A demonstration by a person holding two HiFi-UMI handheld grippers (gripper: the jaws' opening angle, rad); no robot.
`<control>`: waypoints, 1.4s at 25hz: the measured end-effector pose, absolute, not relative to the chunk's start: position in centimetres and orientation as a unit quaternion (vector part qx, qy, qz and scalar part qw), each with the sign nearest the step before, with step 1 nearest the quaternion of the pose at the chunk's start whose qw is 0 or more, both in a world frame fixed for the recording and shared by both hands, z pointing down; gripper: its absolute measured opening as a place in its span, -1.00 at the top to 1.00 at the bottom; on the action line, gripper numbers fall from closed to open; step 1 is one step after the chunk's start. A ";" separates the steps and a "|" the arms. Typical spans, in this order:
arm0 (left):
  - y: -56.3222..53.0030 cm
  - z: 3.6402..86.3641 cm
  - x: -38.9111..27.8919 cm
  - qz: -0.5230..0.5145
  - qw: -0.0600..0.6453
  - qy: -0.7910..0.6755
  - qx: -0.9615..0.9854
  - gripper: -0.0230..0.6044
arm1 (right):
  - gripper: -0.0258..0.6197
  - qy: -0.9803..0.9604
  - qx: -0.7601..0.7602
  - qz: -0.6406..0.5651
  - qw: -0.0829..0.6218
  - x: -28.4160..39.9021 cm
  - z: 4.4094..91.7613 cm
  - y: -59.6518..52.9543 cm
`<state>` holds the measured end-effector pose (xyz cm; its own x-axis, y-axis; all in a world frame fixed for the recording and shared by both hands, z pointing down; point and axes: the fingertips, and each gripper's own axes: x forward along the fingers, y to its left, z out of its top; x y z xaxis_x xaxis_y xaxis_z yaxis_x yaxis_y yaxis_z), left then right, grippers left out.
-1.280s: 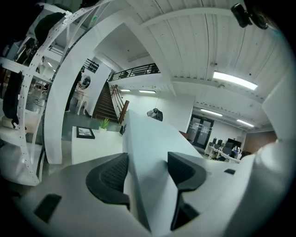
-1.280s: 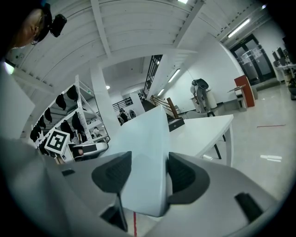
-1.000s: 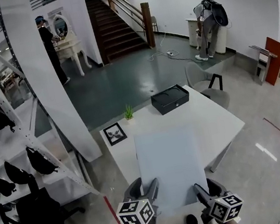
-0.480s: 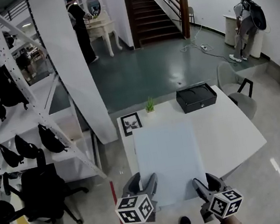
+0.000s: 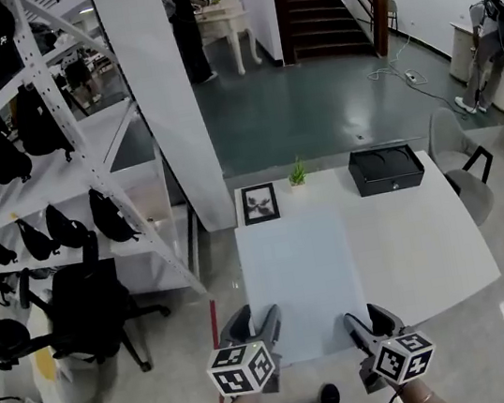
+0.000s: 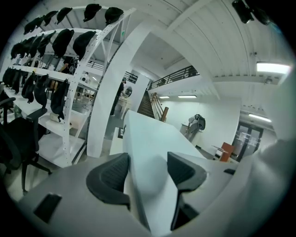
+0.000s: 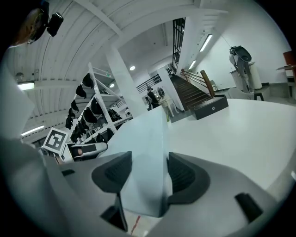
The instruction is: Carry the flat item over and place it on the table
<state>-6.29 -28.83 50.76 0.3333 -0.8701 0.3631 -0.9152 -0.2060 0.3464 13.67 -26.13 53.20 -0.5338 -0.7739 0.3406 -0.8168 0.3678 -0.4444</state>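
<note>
A pale blue-white flat board is held level in front of me, its far end over the near left part of the white table. My left gripper is shut on the board's near left corner, my right gripper on its near right corner. The board runs between the dark pads of the left gripper in the left gripper view. In the right gripper view the board is pinched by the right gripper, with the table beyond.
On the table stand a black box, a framed picture and a small green plant. A white pillar and a shelf rack with black bags are at left, a black office chair below it. A grey chair stands at right. A person stands far off.
My view has swung right and closer: the table and board now sit more central, and the rack fills more of the left. Both grippers still hold the board's near corners.
</note>
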 end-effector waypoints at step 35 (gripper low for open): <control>-33.3 56.3 -6.4 0.089 0.294 -0.584 0.751 0.10 | 0.18 -0.820 0.469 0.317 0.084 13.6 57.8 -30.5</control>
